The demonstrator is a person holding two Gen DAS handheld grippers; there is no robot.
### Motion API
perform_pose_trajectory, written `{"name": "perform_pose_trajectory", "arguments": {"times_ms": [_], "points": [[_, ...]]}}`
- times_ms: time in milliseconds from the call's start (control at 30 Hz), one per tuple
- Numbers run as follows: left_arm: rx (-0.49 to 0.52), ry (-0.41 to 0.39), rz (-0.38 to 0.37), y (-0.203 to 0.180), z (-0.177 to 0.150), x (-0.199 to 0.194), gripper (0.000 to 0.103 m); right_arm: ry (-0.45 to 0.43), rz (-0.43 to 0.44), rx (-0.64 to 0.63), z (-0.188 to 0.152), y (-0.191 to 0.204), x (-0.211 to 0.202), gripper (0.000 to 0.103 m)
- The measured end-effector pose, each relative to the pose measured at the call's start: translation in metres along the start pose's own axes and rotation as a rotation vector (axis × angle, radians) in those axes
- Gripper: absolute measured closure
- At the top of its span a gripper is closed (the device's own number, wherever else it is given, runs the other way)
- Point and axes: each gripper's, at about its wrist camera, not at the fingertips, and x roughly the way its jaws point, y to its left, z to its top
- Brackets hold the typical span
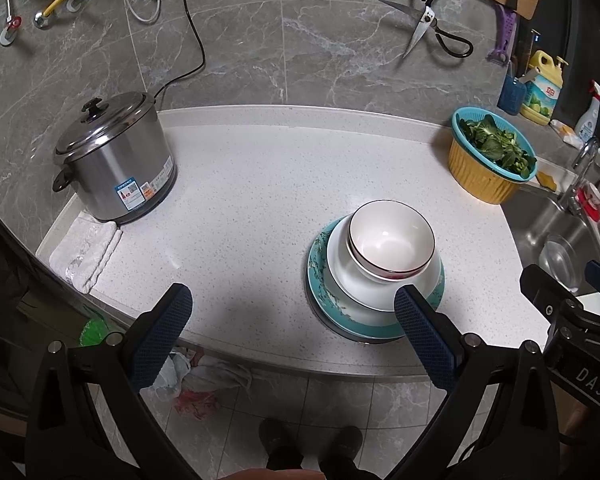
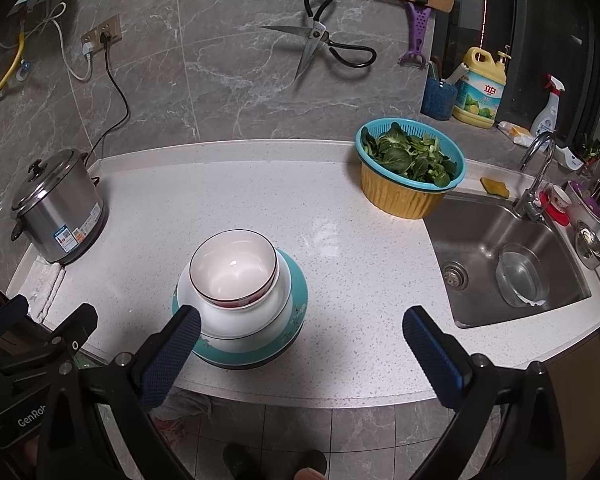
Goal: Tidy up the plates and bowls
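Far off to the left of the left gripper (image 1: 293, 322), a steel rice cooker (image 1: 114, 156) stands on the speckled white countertop (image 1: 240, 184) with a folded white cloth (image 1: 88, 250) touching its base. The left gripper itself hangs over the counter's front edge with its jaws spread wide and nothing between them. Just ahead of its right finger sits the stack: a teal-rimmed plate (image 1: 320, 300) at the bottom, a larger white bowl (image 1: 348, 276) on it, and a small dark-rimmed bowl (image 1: 392, 236) nested on top. The right gripper (image 2: 302, 326) is likewise wide open and holding nothing; the same stack lies just beyond its left finger, the plate (image 2: 296, 280) partly hidden by that fingertip. Ahead and to its right stands a yellow basket with a blue colander of greens (image 2: 410, 164), and farther right the steel sink (image 2: 480, 240) with a glass bowl (image 2: 522, 276) in it.
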Motion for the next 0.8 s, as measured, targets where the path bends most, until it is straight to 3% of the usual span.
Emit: {"name": "perform_pose_trajectory", "arguments": {"times_ms": [800], "points": [[-0.009,0.007,0.006,-0.0040,-0.0045,0.0007,0.000,0.006,0.006,-0.006,0.0008,0.0013,0.0032,0.000]]}}
